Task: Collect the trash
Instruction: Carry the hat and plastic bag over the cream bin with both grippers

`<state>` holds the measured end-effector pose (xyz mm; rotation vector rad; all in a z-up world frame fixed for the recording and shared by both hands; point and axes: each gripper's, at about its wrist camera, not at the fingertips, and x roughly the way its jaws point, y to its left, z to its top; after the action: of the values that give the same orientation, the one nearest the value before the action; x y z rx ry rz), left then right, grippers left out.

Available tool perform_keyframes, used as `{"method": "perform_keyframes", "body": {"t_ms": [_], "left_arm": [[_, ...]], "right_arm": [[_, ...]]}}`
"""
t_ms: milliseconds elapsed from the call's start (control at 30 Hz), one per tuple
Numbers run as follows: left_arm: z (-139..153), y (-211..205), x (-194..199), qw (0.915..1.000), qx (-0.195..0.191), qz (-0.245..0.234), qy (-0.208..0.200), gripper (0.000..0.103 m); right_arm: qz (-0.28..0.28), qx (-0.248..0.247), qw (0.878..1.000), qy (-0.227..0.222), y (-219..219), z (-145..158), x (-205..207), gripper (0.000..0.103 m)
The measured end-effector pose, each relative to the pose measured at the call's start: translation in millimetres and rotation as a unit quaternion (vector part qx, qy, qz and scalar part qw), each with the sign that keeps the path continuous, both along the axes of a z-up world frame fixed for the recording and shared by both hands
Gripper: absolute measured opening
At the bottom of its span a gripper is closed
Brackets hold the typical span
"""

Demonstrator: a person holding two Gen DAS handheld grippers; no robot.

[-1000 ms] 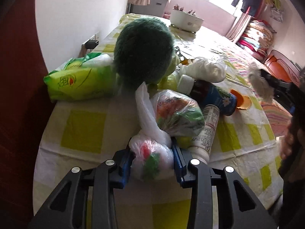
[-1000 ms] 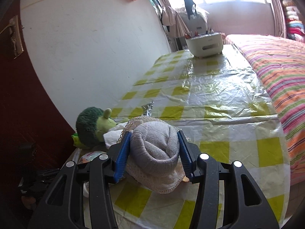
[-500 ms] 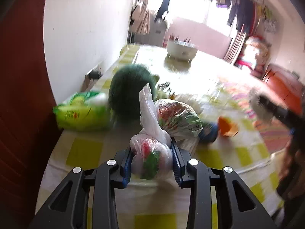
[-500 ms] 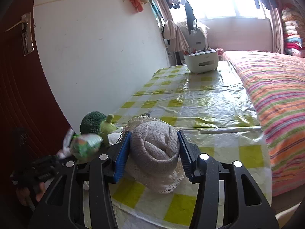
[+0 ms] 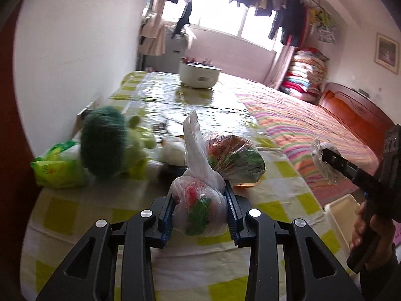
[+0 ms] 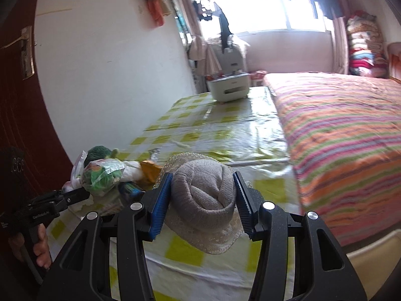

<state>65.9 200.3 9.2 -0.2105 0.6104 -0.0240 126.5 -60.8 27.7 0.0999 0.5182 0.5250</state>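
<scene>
My left gripper point(image 5: 200, 209) is shut on a knotted clear plastic bag of trash point(image 5: 200, 208) with red and green wrappers inside; it is lifted above the table, and a second bulge of the bag point(image 5: 234, 160) hangs ahead. It also shows in the right wrist view point(image 6: 101, 175). My right gripper point(image 6: 203, 200) is shut on a rolled grey sock with a lace cuff point(image 6: 203, 198), held above the table's near edge. That gripper and sock appear at the right of the left wrist view point(image 5: 323, 160).
The table has a yellow-checked cloth point(image 5: 75, 215). On it lie a green plush toy point(image 5: 105, 140), a green packet point(image 5: 55, 168), a white bundle point(image 5: 173, 151) and a white pot point(image 5: 199, 74) far back. A striped bed point(image 6: 351, 138) is right. A cream bin rim point(image 5: 343, 215) stands below.
My left gripper has lifted the trash bag off the table and drawn back. My right gripper with the sock has risen and drawn back too.
</scene>
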Motion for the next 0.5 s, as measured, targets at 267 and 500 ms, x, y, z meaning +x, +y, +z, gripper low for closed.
{"method": "perform_keyframes", "body": {"t_ms": [267,500], "left_arm": [[-1.1,-55.6,11.7,0.9983,0.004,-0.058,0.003,0.034],[-2.4,-103.8,16.0,0.9936,0.009,-0.113,0.003,0.034]], "right_arm": [[-0.057,0.008,0.998,0.01,-58.6,-11.2,-9.8,0.048],[-0.109,0.028,0.993,0.02,-104.2,-18.7,-27.6,0.048]]}}
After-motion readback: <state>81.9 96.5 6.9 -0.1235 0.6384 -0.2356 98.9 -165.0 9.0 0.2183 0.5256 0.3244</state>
